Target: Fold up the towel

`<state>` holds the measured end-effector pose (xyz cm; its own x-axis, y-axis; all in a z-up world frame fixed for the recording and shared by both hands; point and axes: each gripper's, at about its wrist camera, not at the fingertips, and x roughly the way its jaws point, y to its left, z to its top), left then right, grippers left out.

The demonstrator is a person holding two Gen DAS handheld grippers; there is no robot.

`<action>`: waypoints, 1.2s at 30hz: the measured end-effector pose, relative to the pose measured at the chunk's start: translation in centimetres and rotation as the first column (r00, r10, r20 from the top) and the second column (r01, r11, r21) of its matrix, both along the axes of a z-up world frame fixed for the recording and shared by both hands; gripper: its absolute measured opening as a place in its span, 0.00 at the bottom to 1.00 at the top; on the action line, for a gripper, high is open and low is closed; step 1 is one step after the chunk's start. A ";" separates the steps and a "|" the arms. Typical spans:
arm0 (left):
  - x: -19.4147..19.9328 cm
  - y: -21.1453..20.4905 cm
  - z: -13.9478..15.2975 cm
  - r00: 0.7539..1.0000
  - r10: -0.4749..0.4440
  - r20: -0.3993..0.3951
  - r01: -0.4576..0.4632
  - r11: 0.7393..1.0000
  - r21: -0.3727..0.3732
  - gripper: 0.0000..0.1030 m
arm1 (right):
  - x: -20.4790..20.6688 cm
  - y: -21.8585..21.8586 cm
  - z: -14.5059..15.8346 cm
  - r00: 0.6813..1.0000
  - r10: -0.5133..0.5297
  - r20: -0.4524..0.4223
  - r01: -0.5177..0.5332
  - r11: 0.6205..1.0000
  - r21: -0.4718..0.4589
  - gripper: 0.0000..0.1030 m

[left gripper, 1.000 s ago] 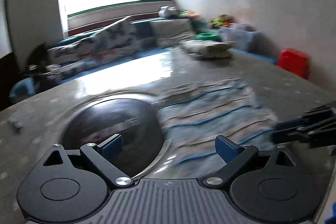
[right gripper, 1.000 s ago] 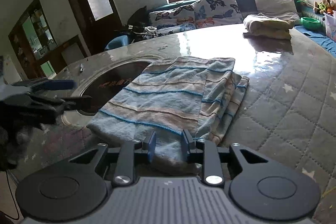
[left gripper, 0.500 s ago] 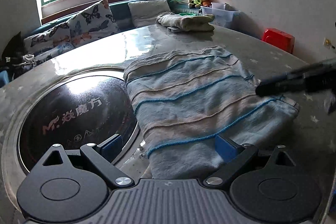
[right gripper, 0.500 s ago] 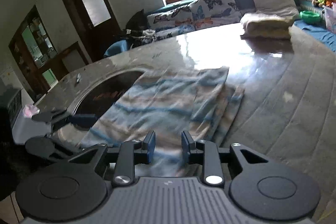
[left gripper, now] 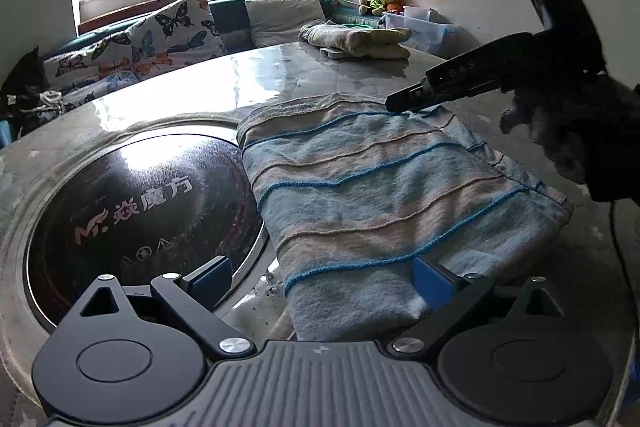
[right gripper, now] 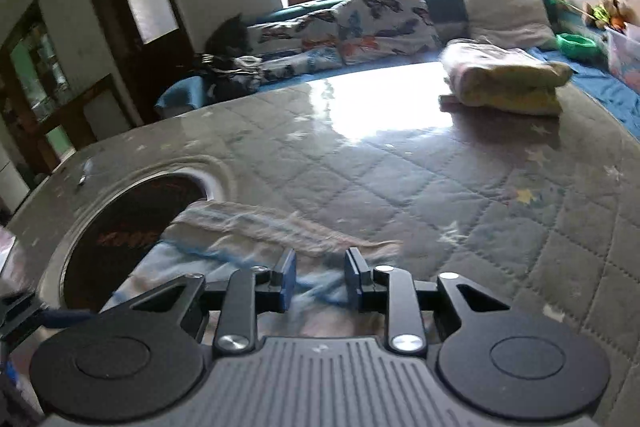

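Note:
A blue and beige striped towel (left gripper: pixel 380 195), folded into a thick oblong, lies on the round table (left gripper: pixel 280 75) beside the hob. My left gripper (left gripper: pixel 320 281) is open wide at the towel's near end, and its right pad (left gripper: pixel 432 283) touches the cloth. In the left wrist view, a gloved hand (left gripper: pixel 580 139) holds my right gripper (left gripper: pixel 396 103) with its tips down at the towel's far right corner. In the right wrist view the towel (right gripper: pixel 240 227) is blurred. There my right gripper (right gripper: pixel 320 277) stands open by a narrow gap, with a blue stripe showing between its fingers.
A dark glass hob (left gripper: pixel 140 195) with a logo is sunk into the table left of the towel. A pile of folded cloth (left gripper: pixel 360 39) and a small white box sit at the far edge. Beyond the table are a sofa with butterfly cushions (left gripper: pixel 172 27), a window and walls.
My right gripper moved from the towel's near end to its far right corner, its finger gap unchanged. My left gripper swung in and now straddles the near end. The towel stayed put.

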<state>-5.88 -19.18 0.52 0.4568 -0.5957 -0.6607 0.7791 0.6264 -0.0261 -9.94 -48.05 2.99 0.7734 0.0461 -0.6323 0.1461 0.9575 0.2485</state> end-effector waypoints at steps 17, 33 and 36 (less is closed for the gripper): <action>1.7 1.6 0.1 0.997 0.074 -0.020 -0.074 0.997 -0.017 0.95 | 4.8 4.3 0.9 0.991 0.125 -0.056 -0.130 0.986 -0.101 0.25; 3.0 0.6 1.2 0.994 0.100 0.040 -0.100 0.995 -0.005 0.94 | -4.9 7.8 1.6 0.957 0.270 -0.105 -0.281 0.953 -0.109 0.25; 3.5 1.1 0.7 0.993 0.116 0.026 -0.117 0.993 0.007 0.95 | -7.3 8.4 1.6 0.957 0.271 -0.102 -0.282 0.953 -0.112 0.25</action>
